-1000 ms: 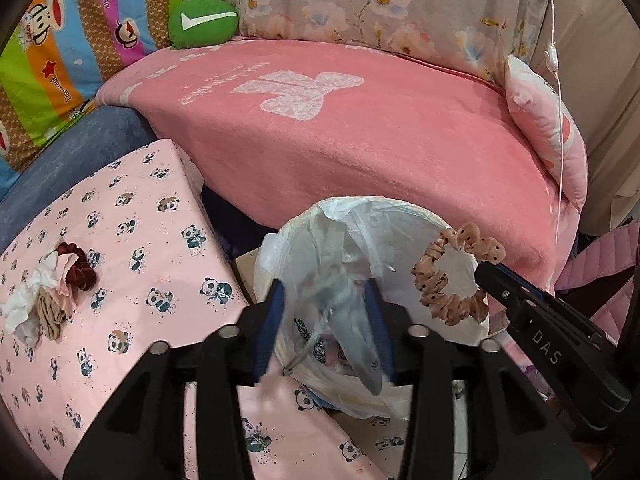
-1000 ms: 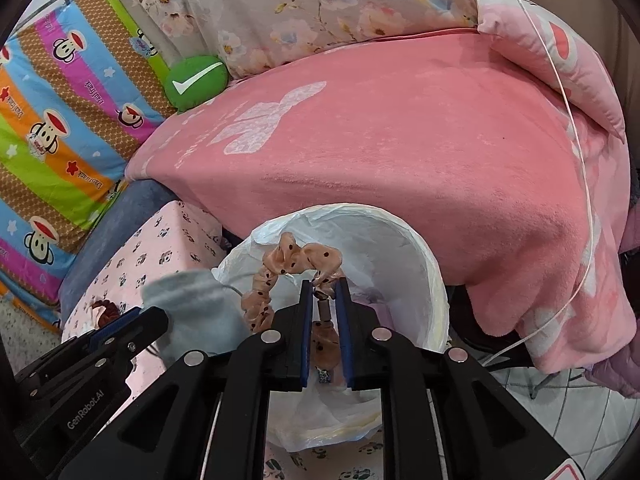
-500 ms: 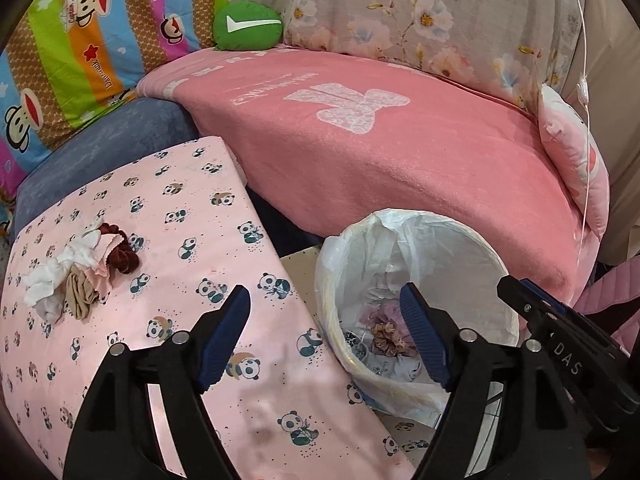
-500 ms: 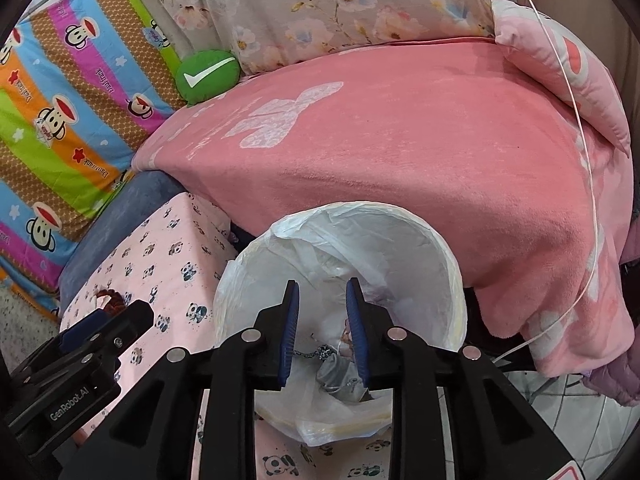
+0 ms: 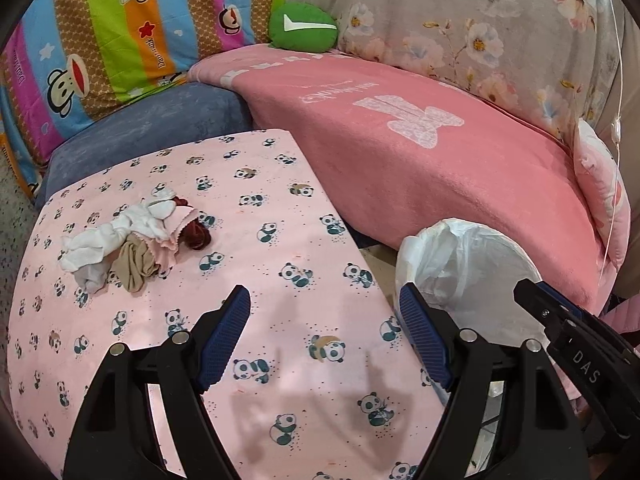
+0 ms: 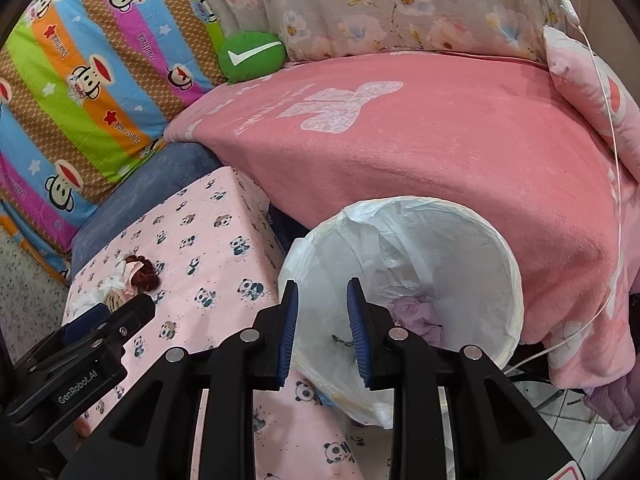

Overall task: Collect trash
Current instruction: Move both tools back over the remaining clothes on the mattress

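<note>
A pile of small cloth scraps and scrunchies (image 5: 132, 240), white, tan, pink and dark red, lies on the pink panda-print surface (image 5: 280, 280); it also shows in the right wrist view (image 6: 128, 280). A bin lined with a white bag (image 6: 404, 280) stands to the right of that surface, with purple and other scraps inside; its bag shows in the left wrist view (image 5: 460, 272). My left gripper (image 5: 324, 336) is wide open and empty above the panda surface. My right gripper (image 6: 322, 328) is open a little and empty, over the bin's near rim.
A pink blanket (image 5: 420, 140) covers the sofa behind the bin. A green cushion (image 5: 302, 28), striped monkey-print cushions (image 5: 100, 32) and a floral throw (image 5: 480, 32) line the back. A white cable (image 6: 616, 160) hangs at the right. A blue cushion (image 5: 152, 124) lies behind the panda surface.
Both grippers let go: the left dropped its crumpled trash and the right its pink scrunchie into the bin. The left then swung left and opened wide over the panda surface.
</note>
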